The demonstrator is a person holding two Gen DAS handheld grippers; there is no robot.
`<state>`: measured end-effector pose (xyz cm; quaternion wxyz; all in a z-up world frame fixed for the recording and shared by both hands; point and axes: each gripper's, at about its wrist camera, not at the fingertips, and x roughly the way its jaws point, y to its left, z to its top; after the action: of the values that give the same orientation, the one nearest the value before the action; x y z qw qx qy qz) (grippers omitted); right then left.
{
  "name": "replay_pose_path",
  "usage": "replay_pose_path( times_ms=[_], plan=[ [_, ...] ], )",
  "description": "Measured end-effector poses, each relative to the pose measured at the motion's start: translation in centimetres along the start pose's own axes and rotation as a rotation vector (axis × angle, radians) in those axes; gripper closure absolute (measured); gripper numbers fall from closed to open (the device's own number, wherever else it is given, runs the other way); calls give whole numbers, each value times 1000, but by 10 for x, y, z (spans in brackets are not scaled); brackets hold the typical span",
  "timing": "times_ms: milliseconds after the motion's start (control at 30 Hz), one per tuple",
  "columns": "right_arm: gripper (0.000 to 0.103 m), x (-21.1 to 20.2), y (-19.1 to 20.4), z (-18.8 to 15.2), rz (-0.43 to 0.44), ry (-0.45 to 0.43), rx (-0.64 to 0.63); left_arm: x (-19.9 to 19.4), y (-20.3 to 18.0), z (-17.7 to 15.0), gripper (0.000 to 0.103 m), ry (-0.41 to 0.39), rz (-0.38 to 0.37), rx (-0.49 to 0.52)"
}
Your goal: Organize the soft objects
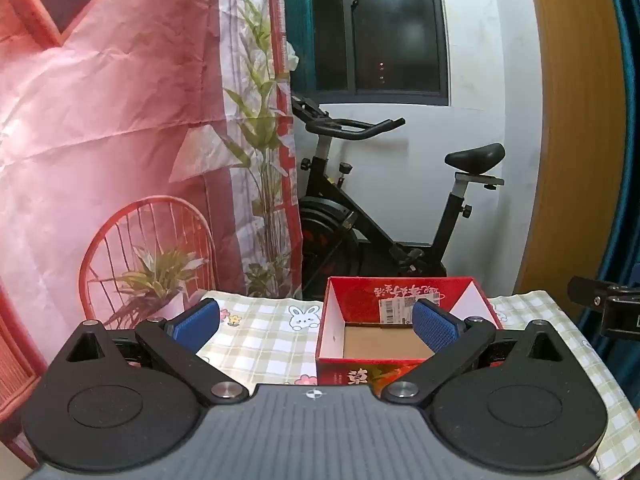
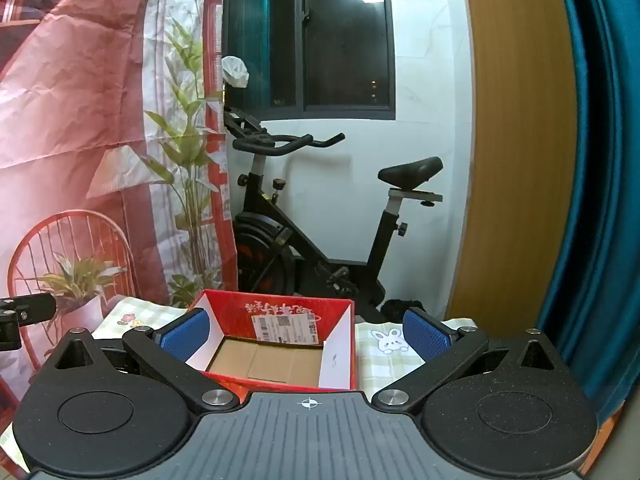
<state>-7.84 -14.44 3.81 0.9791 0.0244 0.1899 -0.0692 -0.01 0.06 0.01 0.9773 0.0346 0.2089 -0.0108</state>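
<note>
1. Left wrist view: left gripper (image 1: 316, 322) nearest, blue fingers (image 1: 434, 326) spread wide, holding nothing. Red box (image 1: 400, 372) sits open on the checked desk (image 1: 264, 332), probably the bin for the soft things. Right gripper's edge (image 1: 608, 308) shows at right.
2. Right wrist view: right gripper (image 2: 306, 334) fingers also wide, empty, box straight ahead; only here the box's cardboard floor shows bare. No soft objects visible in either view.
</note>
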Motion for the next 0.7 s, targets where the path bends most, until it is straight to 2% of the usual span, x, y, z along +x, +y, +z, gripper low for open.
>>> replay_pose_path(
  times_ms=[200,700],
  plan=[
    [0,0,0,0,2,-8,7,1,-3,2,0,-16,12,28],
    [0,-1,0,0,0,-3,6,-2,-5,-2,0,-21,12,19]
  ],
)
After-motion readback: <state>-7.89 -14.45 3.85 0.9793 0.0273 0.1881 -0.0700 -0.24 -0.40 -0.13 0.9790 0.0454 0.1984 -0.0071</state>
